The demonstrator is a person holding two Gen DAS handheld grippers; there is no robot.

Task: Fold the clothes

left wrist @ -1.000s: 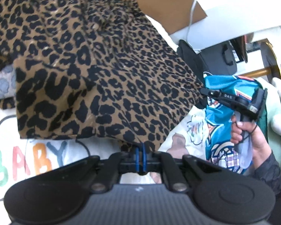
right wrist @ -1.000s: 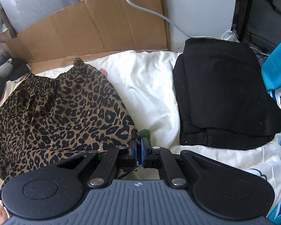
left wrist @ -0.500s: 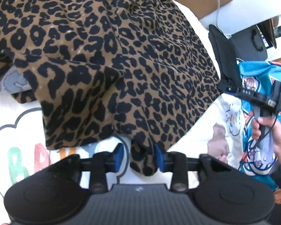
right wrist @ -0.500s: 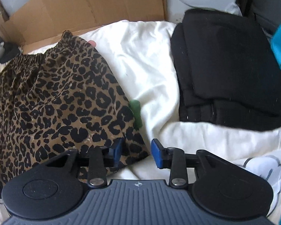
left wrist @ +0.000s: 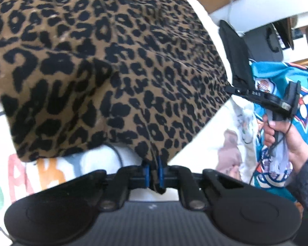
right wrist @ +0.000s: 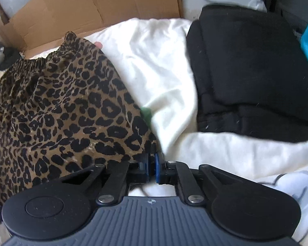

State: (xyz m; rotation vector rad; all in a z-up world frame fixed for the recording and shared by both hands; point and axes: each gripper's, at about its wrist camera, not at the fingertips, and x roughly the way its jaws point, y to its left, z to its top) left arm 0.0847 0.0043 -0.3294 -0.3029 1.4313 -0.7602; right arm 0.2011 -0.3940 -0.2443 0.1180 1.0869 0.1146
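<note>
A leopard-print garment (left wrist: 133, 71) lies spread over white bedding and fills most of the left wrist view. My left gripper (left wrist: 153, 170) is shut on its near hem, with a fold of fabric pinched between the blue pads. In the right wrist view the same garment (right wrist: 71, 112) lies to the left, its gathered waistband at the far end. There my right gripper (right wrist: 152, 165) is shut on the garment's near right corner. The left wrist view also shows the right gripper (left wrist: 234, 90) touching the garment's right edge, held by a person's hand (left wrist: 283, 139).
A folded black garment (right wrist: 256, 71) lies on the white bedding (right wrist: 164, 61) to the right. Flattened cardboard (right wrist: 92, 10) stands at the back. A teal printed cloth (left wrist: 277, 78) lies at the right, and a sheet with coloured letters (left wrist: 20, 180) lies under the leopard hem.
Half a second ago both grippers stood open at the leopard garment's edge. Both are now shut on it again, and the left view has moved closer to the fabric.
</note>
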